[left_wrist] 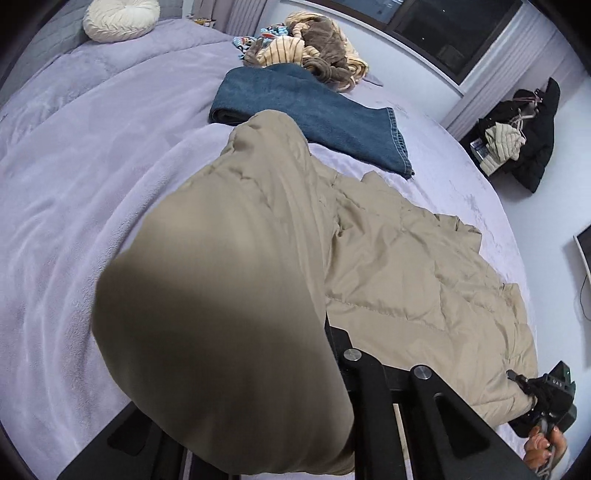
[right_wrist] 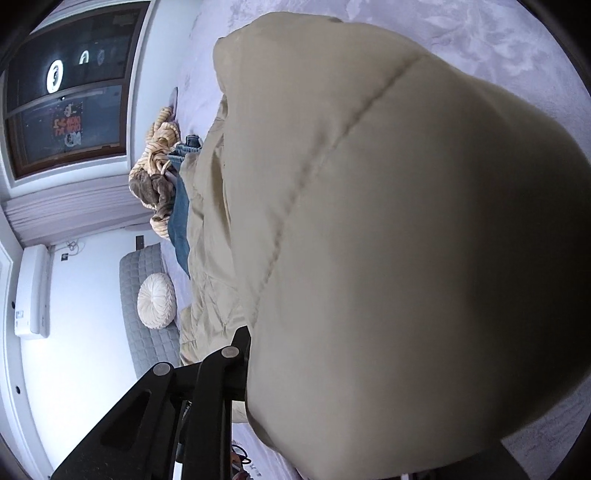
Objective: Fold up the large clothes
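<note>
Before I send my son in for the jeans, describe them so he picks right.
On the lilac bed, look past the tan coat toward the window. The jeans lie folded flat beside the striped heap: the only blue denim there.

Beige quilted coat (left_wrist: pixel 388 258) on a lavender bed (left_wrist: pixel 74 221); blue jeans (left_wrist: pixel 314 110); cream round cushion (left_wrist: pixel 120 18); tan-striped clothes (left_wrist: pixel 317 44).

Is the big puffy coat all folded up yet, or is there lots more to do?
Not yet. The blue jeans already lie folded flat on the bed. The tan puffy coat is in hand: both the left hand-held gripper and the right hand-held gripper have coat fabric draped over them, hiding the fingers, with the rest spread out. Still left: finishing the coat and the crumpled striped pile.
</note>
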### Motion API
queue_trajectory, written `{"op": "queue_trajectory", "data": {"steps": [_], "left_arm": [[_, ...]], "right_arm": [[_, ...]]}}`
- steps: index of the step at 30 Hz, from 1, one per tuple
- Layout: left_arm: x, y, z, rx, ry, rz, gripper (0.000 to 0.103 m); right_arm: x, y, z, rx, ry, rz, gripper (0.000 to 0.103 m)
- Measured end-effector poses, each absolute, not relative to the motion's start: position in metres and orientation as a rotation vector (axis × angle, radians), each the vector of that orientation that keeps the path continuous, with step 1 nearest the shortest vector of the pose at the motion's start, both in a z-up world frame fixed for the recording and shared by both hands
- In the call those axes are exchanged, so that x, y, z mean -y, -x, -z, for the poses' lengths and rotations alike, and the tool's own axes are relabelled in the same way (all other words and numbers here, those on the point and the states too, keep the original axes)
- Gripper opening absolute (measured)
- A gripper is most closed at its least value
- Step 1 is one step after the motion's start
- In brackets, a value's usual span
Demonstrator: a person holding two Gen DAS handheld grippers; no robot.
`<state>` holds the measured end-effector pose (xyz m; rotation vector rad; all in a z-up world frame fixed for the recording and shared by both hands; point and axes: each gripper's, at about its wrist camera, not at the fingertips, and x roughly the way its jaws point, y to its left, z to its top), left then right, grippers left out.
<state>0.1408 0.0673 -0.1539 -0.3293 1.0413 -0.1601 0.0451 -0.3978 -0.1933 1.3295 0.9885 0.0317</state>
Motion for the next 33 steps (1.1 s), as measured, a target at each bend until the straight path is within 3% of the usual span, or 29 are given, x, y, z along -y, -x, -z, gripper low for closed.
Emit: {"op": "queue_trajectory", "data": {"steps": [14,23,24,27,30,33], "left_arm": [[-0.094,0.01,0.145,-1.134,0.338,0.16,0.018],[-0.126,0.096,0.178,-1.251,0.338,0.207,0.019],[-0.129,0.1,0.185,-1.274,0.339,0.194,0.023],[-0.142,0.112,0.191,-1.299,0.315,0.098,0.051],[-0.16,0.124,0.184,-1.275,0.284,0.06,0.051],[-0.177,0.13,0.179,-1.248,0.23,0.01,0.051]], "right_arm": [[0.388,0.065,0.187,-1.093,-1.334,-0.048,0.023],[0.357,0.14,0.183,-1.096,-1.354,0.029,0.023],[0.357,0.142,0.185,-1.097,-1.348,0.045,0.024],[0.36,0.145,0.191,-1.096,-1.365,0.107,0.034],[0.364,0.148,0.182,-1.104,-1.307,0.168,0.046],[0.365,0.153,0.172,-1.111,-1.21,0.209,0.047]]}}
